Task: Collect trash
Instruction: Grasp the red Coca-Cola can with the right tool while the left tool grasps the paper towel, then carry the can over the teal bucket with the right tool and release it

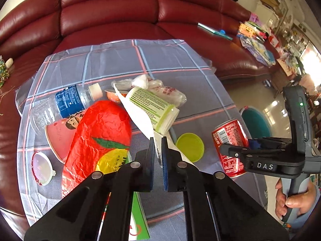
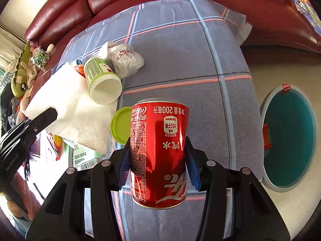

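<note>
Between the right tongs, a red can reads "200毫升".

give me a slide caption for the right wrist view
Right gripper clamps a red soda can above the plaid cloth, teal bin alongside.

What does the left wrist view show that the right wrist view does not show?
Only the left wrist view shows the water bottle, the pink cup and the red foil wrapper. Only the right wrist view shows the green plush toy. Both show the red can in the right tongs, the white tissue and the green lid.
</note>
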The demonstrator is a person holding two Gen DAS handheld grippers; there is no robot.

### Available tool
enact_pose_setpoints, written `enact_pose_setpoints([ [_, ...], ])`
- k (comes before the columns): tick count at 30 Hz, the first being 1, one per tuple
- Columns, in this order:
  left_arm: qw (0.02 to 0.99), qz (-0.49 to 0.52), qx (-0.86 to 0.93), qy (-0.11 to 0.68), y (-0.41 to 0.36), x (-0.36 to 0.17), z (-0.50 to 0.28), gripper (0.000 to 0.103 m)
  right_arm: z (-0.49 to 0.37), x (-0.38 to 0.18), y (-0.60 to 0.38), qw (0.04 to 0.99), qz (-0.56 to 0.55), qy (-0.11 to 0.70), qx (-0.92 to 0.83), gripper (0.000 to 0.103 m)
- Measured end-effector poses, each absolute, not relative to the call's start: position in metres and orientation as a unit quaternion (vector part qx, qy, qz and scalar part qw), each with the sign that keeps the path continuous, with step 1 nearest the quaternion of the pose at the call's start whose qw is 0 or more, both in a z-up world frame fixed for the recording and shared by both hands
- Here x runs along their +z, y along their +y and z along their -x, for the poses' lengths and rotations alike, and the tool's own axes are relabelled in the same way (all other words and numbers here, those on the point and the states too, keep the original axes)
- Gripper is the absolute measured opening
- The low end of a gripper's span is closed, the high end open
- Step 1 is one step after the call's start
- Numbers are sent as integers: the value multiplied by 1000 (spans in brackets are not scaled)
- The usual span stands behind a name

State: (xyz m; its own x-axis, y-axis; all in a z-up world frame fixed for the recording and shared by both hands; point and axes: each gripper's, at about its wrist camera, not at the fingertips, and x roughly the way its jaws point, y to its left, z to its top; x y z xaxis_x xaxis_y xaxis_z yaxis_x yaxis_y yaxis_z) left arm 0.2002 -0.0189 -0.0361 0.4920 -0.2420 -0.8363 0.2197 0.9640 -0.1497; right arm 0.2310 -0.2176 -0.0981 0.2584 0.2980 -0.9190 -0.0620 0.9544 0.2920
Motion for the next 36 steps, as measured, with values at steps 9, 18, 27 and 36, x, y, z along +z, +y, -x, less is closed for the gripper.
enact_pose_setpoints([
  [9,865,-1,-109,489,-9,-30,-190,6,-220,-102,-226,784,-109,599,120,46],
  [18,850,25,-101,517,26,-44,-168,6,-212,-98,-213,786,-98,596,130,46],
  [27,850,7,-111,514,-7,-51,-177,6,-201,-77,-218,800,-100,578,126,46],
  [36,888,-2,-109,446,-11,5,-146,1,-192,-63,-240,810,-118,562,121,46],
])
